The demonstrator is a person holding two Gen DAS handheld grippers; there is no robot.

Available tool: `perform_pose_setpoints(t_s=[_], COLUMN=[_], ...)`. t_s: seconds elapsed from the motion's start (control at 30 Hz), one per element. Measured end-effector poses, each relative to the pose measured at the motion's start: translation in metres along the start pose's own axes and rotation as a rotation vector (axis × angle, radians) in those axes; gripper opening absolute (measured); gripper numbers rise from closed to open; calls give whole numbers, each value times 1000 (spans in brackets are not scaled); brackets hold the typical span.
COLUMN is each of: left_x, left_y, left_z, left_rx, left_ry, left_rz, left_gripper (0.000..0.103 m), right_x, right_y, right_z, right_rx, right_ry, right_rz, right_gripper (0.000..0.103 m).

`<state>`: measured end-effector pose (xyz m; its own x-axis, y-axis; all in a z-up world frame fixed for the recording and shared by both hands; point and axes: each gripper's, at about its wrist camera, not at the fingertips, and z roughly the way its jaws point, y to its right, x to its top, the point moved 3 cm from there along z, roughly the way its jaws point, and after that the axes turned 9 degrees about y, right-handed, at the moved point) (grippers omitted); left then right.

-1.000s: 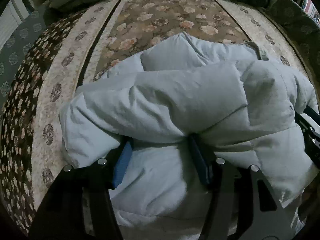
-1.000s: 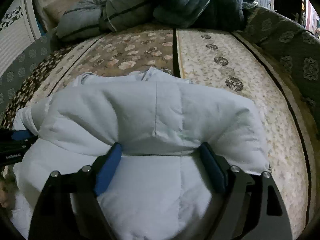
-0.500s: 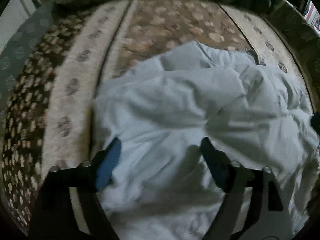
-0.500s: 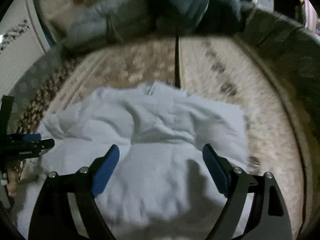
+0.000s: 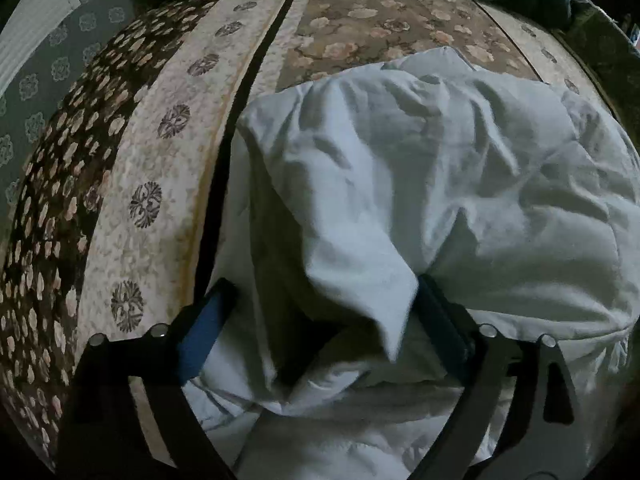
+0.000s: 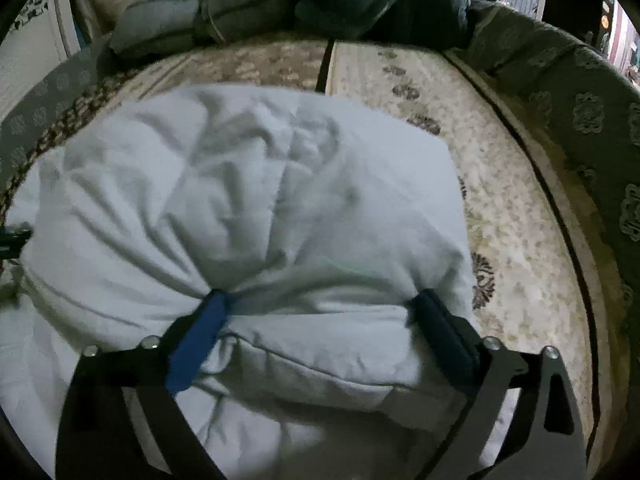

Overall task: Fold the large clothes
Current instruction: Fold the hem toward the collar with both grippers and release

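Observation:
A puffy pale blue padded jacket (image 5: 420, 184) lies bunched and folded over on a floral patterned bed cover (image 5: 160, 168). In the right wrist view the jacket (image 6: 248, 200) fills the middle. My left gripper (image 5: 320, 312) is open, its blue-padded fingers standing wide on either side of the jacket's near fold. My right gripper (image 6: 320, 312) is open too, with the jacket's thick near edge lying between its spread fingers. A bit of the left gripper (image 6: 12, 238) shows at the left edge of the right wrist view.
Dark teal and grey folded bedding (image 6: 304, 4) is piled along the far side of the bed. A grey-green patterned padded border (image 6: 580, 112) rises on the right. A white panel (image 5: 44, 48) stands at the far left.
Both grippers let go of the jacket's lifted fold and opened wide. The fold dropped forward and now lies flattened and crumpled on the rest of the jacket.

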<state>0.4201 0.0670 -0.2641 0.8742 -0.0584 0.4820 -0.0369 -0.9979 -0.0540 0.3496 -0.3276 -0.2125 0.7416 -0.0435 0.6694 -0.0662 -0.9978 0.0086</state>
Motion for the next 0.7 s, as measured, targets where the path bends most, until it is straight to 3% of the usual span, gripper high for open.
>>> perform_pose_setpoints(t_s=[0.1,0.27,0.47,0.7], left_x=[-1,-21,-75,-131], left_y=[-6,-16,-38,-51], left_z=[-10,-58,-115,-173], left_rx=[0,19,9,59], left_ry=[5,86,121,168], left_rz=[-22,18,13,46], left_gripper=[93,96,100,100], right_x=[3,-12,-74,-141], right_y=[0,11,23,26], right_z=[-10,-71,-139,-178], right_rx=[1,13,-26,-83], right_ry=[-15,51,67,52], right_rz=[5,28,50,61], right_gripper=[99,100,100,101])
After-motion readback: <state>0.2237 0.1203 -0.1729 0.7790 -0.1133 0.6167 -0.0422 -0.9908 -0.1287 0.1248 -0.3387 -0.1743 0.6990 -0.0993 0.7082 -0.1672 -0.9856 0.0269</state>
